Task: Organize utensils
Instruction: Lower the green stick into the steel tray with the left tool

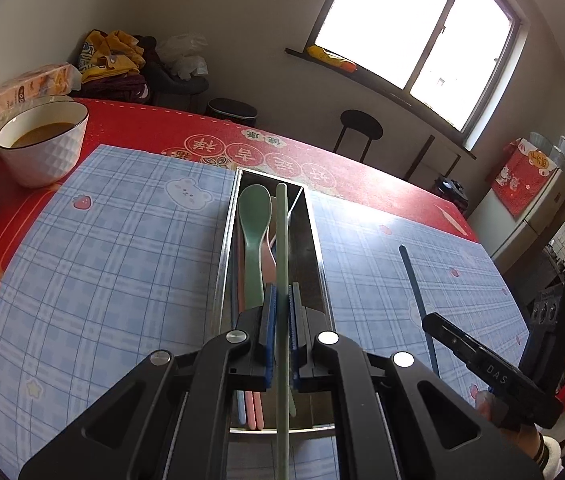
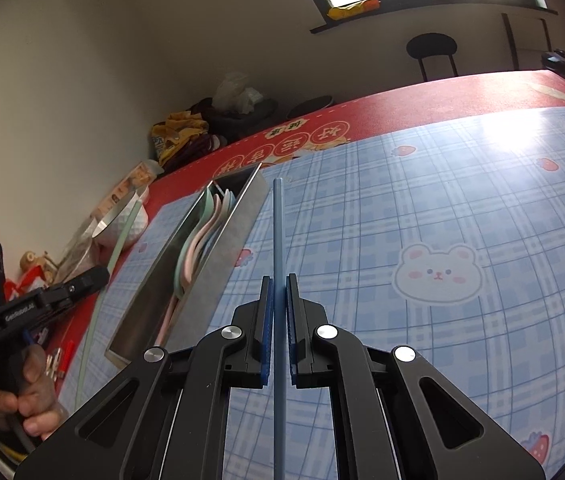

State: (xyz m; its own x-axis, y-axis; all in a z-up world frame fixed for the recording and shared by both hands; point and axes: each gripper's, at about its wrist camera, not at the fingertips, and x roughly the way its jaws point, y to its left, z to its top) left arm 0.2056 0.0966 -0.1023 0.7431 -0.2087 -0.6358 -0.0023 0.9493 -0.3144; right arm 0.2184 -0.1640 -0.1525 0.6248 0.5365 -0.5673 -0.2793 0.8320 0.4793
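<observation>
A long steel utensil box [image 1: 224,248] lies on the blue plaid mat, holding a green spoon [image 1: 253,216], a pink spoon and pink sticks. My left gripper [image 1: 281,292] is shut on a pale green chopstick [image 1: 281,240] that hangs lengthwise over the box. My right gripper [image 2: 279,282] is shut on a blue chopstick [image 2: 278,224], held above the mat just right of the box [image 2: 218,264]. In the left wrist view the blue chopstick [image 1: 416,292] and right gripper show at the right. The right wrist view catches the left gripper [image 2: 94,278] and green chopstick [image 2: 120,240] at the left.
A white bowl of brown soup [image 1: 42,144] stands at the table's far left beside a snack box [image 1: 34,84] and a wrapped dish. The red tablecloth [image 1: 322,152] borders the mat [image 1: 114,248]. A stool [image 1: 360,126] and bin stand beyond the table. A hand [image 2: 30,392] grips the left handle.
</observation>
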